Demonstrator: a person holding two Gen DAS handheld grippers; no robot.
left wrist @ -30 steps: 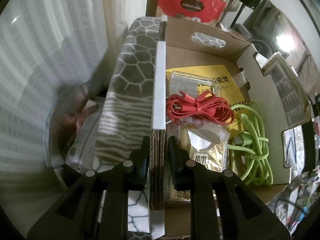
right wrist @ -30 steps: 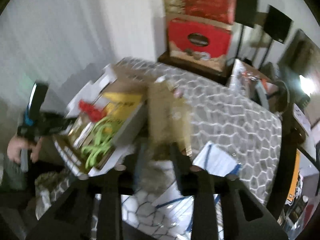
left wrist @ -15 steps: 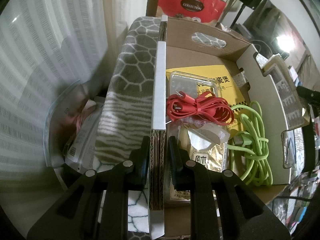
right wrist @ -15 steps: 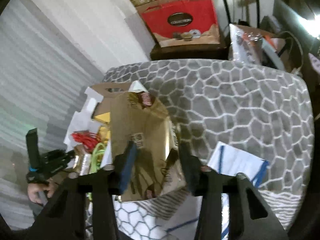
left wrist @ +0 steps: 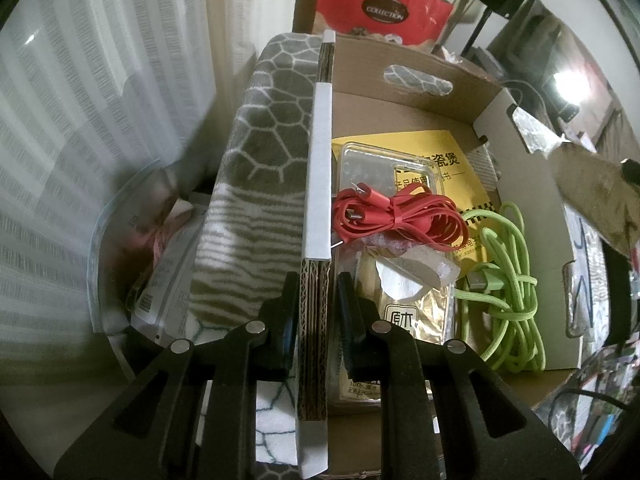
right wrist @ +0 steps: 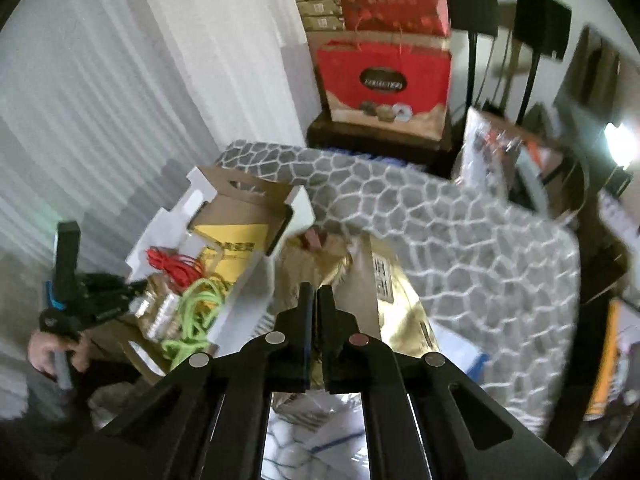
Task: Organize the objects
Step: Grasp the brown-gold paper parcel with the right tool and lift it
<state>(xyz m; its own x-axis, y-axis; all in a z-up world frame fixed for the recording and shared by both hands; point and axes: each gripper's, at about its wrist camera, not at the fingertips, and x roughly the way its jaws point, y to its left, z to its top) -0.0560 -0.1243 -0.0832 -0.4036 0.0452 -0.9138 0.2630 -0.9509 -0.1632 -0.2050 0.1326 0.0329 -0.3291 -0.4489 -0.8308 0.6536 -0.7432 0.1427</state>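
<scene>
The left gripper (left wrist: 314, 292) pinches the box (left wrist: 528, 216) wall at 6 o'clock. Inside lie a red cable (left wrist: 396, 216) and, at its 4 o'clock, a green cable (left wrist: 508, 292). The right gripper (right wrist: 314, 300) has just been closing, jaws pressed onto the gold bag (right wrist: 384, 288), just beside the box at its 4 o'clock.
</scene>
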